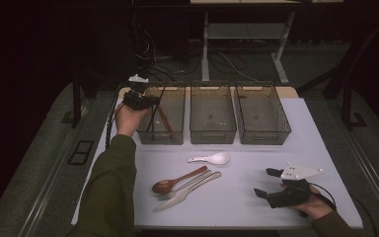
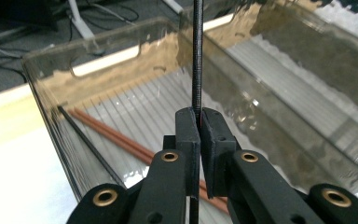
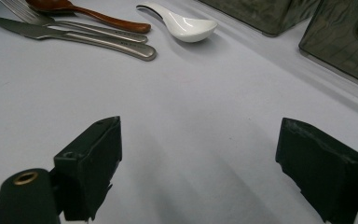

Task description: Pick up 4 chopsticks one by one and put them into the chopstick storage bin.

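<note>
My left gripper (image 1: 145,100) (image 2: 199,117) hangs over the near left corner of the left smoky bin (image 1: 176,137) (image 2: 46,79), shut on a thin black chopstick (image 2: 196,56) (image 1: 154,114) that runs upright between its pads. Two reddish-brown chopsticks (image 2: 116,136) (image 1: 166,122) and another black chopstick (image 2: 87,142) lie inside that bin. My right gripper (image 1: 265,182) (image 3: 198,140) rests open near the table's front right, with nothing but bare white surface between its fingers.
Two more smoky bins, the middle bin (image 1: 212,134) and the right bin (image 1: 264,138), stand in a row. On the white table (image 1: 256,207) lie a white ceramic spoon (image 1: 212,158) (image 3: 186,23), a wooden spoon (image 1: 175,180) (image 3: 93,15), a fork (image 1: 187,185) (image 3: 81,29) and a knife (image 1: 185,195) (image 3: 74,38).
</note>
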The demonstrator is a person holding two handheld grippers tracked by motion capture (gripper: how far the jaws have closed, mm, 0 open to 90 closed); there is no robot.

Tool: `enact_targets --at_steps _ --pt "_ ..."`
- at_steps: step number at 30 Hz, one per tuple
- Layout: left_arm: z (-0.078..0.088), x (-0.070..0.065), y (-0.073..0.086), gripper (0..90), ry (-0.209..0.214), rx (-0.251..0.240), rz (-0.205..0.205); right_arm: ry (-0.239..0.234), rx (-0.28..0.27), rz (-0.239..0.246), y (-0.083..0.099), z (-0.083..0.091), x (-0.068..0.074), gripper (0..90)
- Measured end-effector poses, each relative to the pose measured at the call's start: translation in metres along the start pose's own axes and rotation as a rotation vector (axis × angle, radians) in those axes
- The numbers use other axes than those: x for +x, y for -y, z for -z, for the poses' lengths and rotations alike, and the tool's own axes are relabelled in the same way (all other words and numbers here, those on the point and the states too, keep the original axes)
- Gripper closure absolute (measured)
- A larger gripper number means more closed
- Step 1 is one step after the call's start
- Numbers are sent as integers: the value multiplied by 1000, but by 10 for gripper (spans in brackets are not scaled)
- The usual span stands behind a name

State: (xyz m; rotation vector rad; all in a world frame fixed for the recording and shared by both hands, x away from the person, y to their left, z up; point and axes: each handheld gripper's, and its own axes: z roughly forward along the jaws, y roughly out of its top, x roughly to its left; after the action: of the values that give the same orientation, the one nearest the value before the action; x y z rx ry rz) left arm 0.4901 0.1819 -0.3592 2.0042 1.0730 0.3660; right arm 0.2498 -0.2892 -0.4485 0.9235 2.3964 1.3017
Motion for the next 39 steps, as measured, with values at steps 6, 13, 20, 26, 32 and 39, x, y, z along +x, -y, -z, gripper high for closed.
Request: enact_targets --at_steps 6,13,20,26,32,39 --pt "-9 4 10 851 0 44 7 0 1 -1 0 0 0 140" --pt "-18 7 18 806 -9 69 30 -1 1 -1 0 0 0 140" --pt "-18 5 18 713 8 57 27 -2 1 -1 0 0 0 139" --pt "-19 1 17 631 34 41 36 -1 2 -2 0 0 0 140" --pt "-14 -3 14 559 71 -1 8 -2 1 -6 0 -1 -1 140" --pt "-9 -10 11 474 97 -13 -33 -3 1 -5 0 -1 -1 140"
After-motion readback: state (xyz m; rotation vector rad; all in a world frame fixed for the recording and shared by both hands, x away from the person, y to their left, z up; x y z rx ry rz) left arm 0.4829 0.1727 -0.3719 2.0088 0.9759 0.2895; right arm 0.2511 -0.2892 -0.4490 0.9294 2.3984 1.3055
